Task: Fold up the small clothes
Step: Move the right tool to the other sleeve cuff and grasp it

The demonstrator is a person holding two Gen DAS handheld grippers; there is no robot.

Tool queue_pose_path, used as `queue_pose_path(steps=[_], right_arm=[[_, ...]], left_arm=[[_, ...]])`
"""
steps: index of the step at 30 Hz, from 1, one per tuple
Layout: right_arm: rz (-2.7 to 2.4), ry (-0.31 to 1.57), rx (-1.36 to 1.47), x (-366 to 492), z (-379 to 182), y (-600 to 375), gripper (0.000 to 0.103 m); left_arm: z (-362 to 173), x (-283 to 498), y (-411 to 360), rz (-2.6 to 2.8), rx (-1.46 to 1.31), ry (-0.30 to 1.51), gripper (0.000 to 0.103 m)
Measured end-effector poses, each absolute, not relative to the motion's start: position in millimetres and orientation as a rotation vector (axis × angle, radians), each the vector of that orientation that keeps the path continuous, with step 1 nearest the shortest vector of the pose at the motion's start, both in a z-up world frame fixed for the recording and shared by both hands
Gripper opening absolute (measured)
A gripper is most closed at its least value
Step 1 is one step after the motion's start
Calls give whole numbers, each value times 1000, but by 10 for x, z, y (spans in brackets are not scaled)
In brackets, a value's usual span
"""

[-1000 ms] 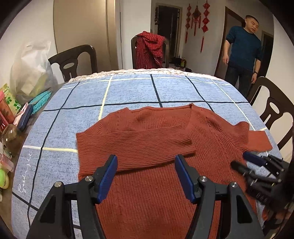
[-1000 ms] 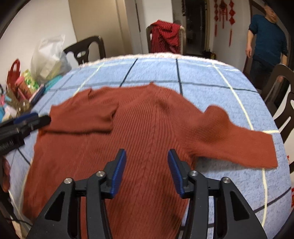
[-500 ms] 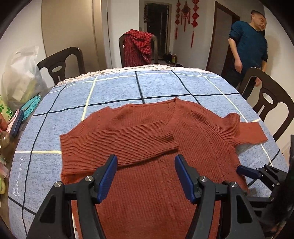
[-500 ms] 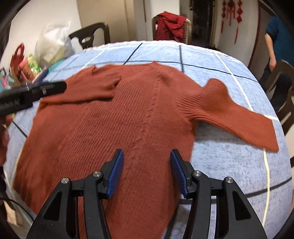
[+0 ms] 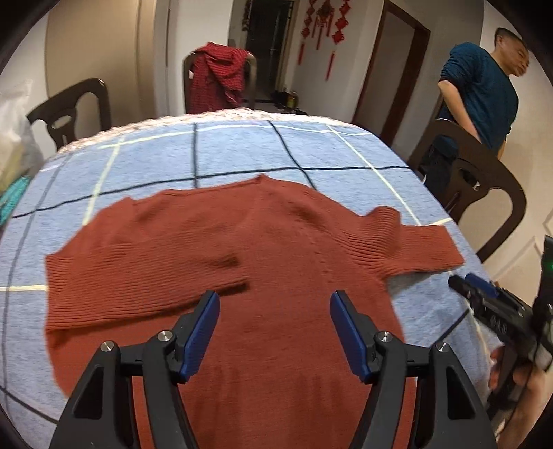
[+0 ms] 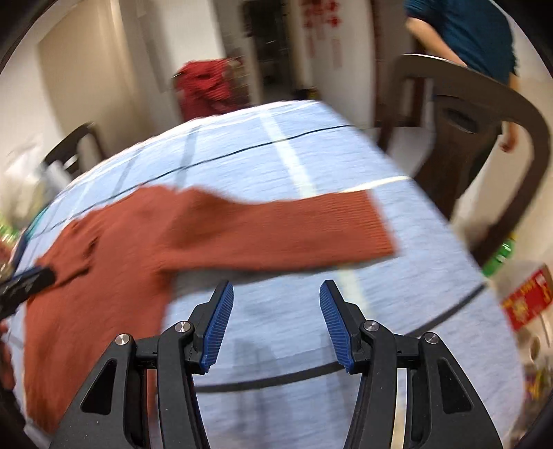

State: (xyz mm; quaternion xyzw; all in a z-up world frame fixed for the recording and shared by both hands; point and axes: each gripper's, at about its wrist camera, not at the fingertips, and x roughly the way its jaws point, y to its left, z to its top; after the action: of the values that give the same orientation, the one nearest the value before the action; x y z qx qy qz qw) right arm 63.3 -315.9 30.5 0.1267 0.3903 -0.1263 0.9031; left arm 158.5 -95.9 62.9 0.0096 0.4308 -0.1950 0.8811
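Rust-red knit fills the near ground under our left claw [image 5: 274,324], whose blue pads [image 5: 202,333] stand apart with nothing between them, hovering above the body of the sweater [image 5: 262,276]. That sweater lies flat on the desk [image 5: 242,152], which is covered in a blue cloth with a dark and pale grid. Toward nine o'clock in the left wrist view its one sleeve [image 5: 138,276] is folded across the chest; toward three o'clock the other sleeve [image 5: 414,248] stretches out straight, its cuff near the desk's edge.

Our right claw [image 6: 273,324] is released too, its jaws parted over bare blue cloth, with the outstretched sleeve [image 6: 293,231] lying just beyond its tips at twelve o'clock. The right wrist view is blurred. From the left wrist view we see that claw [image 5: 484,297] at four o'clock, gripped in our hand [image 5: 518,376] beside the desk.

Farther off, dark wooden chairs [image 5: 484,179] ring the desk; the one at twelve o'clock carries a red checked garment [image 5: 217,79]. At two o'clock a person in a dark teal sweater [image 5: 484,93] stands behind a chair, and red hanging ornaments [image 5: 325,27] show on the far wall.
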Motion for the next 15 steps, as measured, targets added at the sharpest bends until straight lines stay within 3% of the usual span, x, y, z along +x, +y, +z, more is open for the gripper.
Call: queue_pose_path(steps=[15], right_arm=[[-395, 856, 324, 957, 241, -3953, 53]], left_arm=[[496, 1730, -1354, -449, 32, 948, 69]])
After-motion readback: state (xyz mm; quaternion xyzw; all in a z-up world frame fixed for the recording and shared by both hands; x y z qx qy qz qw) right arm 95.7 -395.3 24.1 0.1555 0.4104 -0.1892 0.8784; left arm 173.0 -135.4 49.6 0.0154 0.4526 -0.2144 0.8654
